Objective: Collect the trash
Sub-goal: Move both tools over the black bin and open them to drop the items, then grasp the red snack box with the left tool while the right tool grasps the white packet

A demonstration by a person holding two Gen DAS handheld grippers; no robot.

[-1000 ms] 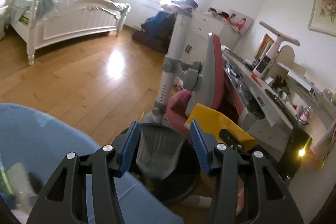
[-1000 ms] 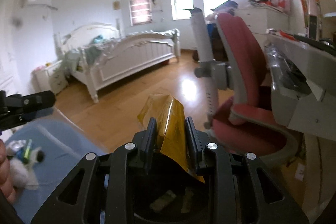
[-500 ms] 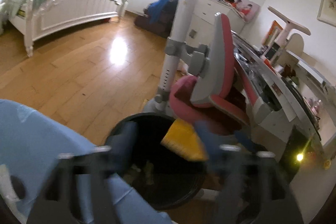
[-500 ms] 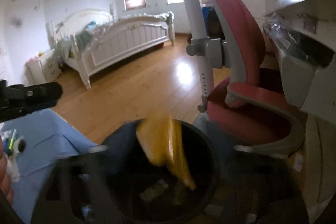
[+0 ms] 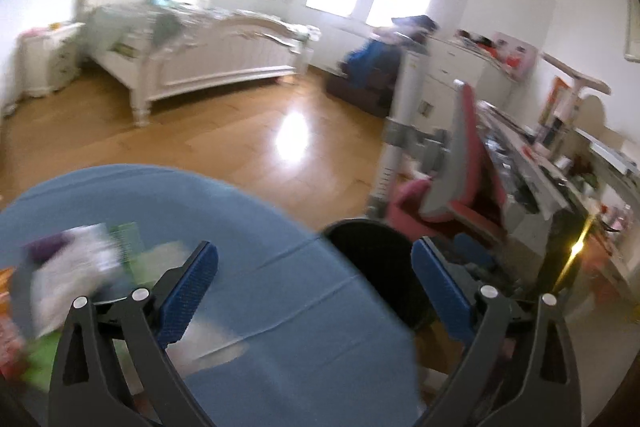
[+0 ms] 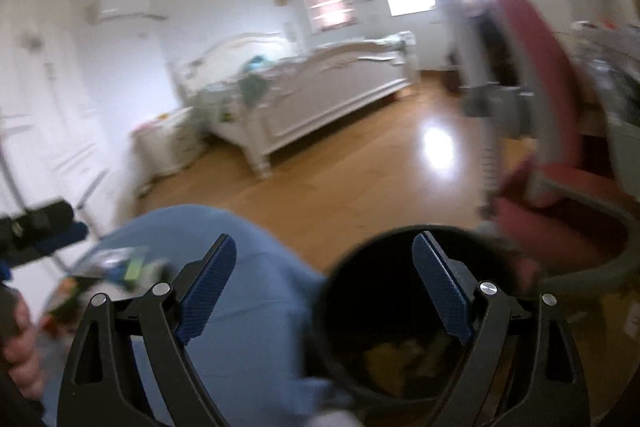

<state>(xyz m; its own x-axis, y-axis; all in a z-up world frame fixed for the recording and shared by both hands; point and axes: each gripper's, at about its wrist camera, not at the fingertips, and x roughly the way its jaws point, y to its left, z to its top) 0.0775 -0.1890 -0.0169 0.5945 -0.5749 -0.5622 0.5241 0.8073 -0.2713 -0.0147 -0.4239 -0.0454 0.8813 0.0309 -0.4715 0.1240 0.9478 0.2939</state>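
The black bin [image 6: 360,307] stands on the floor beside the blue-covered table [image 5: 280,227]. Yellow wrappers [image 6: 384,355] lie inside the bin. My right gripper [image 6: 324,239] hangs open above the bin's left rim with nothing between its fingers. My left gripper [image 5: 314,247] is over the table's right edge; its jaws are opening and nothing is between them. A blurred pile of trash [image 5: 80,267], white, green and purple, lies on the table at the left. In the right wrist view this trash pile [image 6: 120,267] shows beneath the left gripper [image 6: 40,231], with a hand [image 6: 16,339] below it.
A pink and grey chair [image 5: 468,155] stands just right of the bin [image 5: 372,259], with a cluttered desk [image 5: 540,187] behind it. A white bed [image 5: 208,59] is across the wooden floor [image 5: 240,139], and a nightstand [image 6: 164,143] stands beside the bed.
The right gripper opened and the yellow wrapper it held dropped into the bin. The left gripper opened too. Both views swung left toward the blue table and its trash.
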